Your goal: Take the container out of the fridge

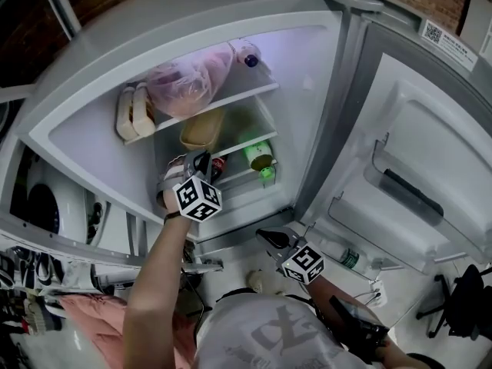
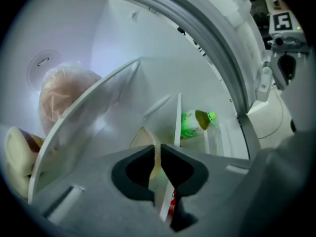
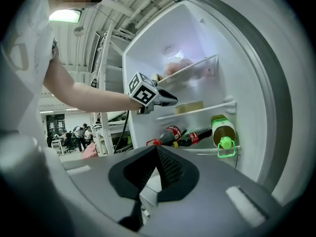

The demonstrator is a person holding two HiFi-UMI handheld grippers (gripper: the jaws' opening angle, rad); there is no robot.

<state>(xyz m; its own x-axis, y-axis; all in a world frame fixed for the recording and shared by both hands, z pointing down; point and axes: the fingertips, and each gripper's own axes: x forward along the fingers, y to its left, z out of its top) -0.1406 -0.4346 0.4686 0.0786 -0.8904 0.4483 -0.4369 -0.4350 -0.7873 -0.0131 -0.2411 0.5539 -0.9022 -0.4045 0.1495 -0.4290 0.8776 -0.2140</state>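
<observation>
The container (image 1: 201,129) is a shallow yellowish tub on the fridge's middle shelf; it also shows in the right gripper view (image 3: 190,107) and the left gripper view (image 2: 142,138). My left gripper (image 1: 204,161) reaches into the fridge just in front of and below the container. Its jaws (image 2: 158,149) stand a narrow slit apart with nothing between them, and the tub shows through the gap farther back. My right gripper (image 1: 266,237) hangs lower, outside the fridge near its bottom edge. Its jaws (image 3: 157,151) meet, empty, pointing at the open compartment.
A pink bag (image 1: 188,83) and bread rolls (image 1: 132,112) fill the top shelf. A green-capped bottle (image 1: 260,156) and cola bottles (image 3: 173,134) lie on the lower shelf. The open door (image 1: 415,175) stands at the right with a bottle (image 1: 350,258) in its rack.
</observation>
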